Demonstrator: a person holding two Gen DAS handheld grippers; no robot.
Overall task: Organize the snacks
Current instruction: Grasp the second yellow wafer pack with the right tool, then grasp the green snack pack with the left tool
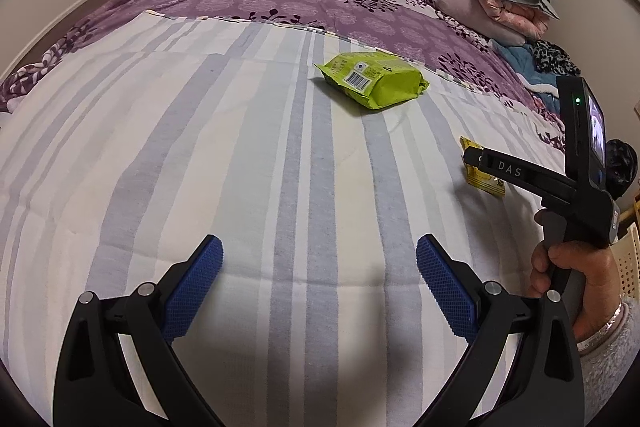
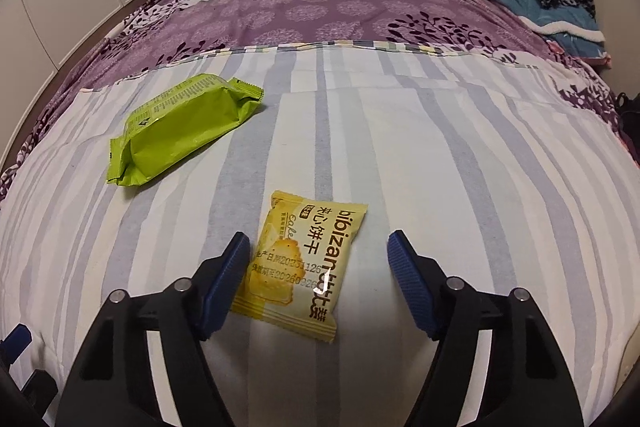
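Right gripper point(image 2: 316, 259) hung lower centre, jaws apart around the yellow biscuit packet point(image 2: 298, 267), not pinching; left gripper point(image 1: 320, 263) gaped over the striped sheet point(image 1: 240, 155).

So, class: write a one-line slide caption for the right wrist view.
Right tool open around a yellow biscuit packet on the striped sheet, green snack pack lying apart beyond.

Green packet point(image 2: 182, 129), yellow biscuit packet point(image 2: 302, 267) flat, apart.
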